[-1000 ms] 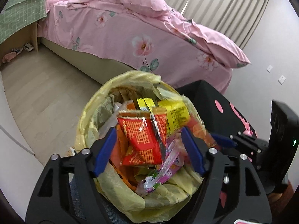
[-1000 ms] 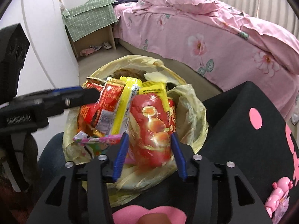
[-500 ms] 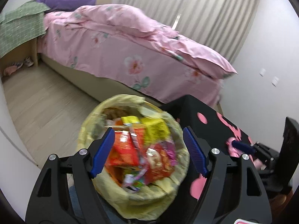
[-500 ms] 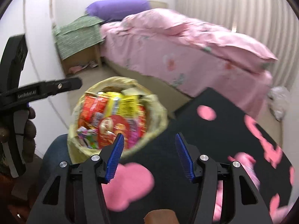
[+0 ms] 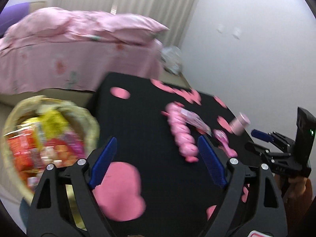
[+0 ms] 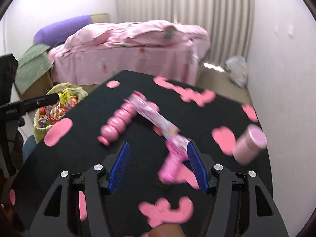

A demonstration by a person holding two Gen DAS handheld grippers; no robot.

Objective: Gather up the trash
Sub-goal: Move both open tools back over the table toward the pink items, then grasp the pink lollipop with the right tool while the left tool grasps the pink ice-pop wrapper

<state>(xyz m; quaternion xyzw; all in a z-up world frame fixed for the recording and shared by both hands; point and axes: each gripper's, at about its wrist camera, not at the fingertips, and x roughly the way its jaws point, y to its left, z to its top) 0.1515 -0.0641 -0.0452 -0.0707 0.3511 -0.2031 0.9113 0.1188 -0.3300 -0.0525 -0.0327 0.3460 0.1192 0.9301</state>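
Observation:
The bin with a yellow liner, full of red and yellow snack packets, stands at the table's left edge. My left gripper hangs over the black table; its jaws are opening with nothing between them. My right gripper is further right, jaws opening too. A blurred pink brush-like item lies on the table by its right finger, untouched. Ahead lie a pink ribbed bottle, a long pink wrapper and a pink jar. The right gripper also shows at the left view's far right.
A bed with a pink floral cover runs behind the table. Left of it is a green-covered nightstand. A clear plastic bag lies on the floor by the white wall. Curtains hang at the back.
Both grippers swung right from above the bin to over the table. The snack packets that were between their jaws now lie in the bin, and both jaws stand wider.

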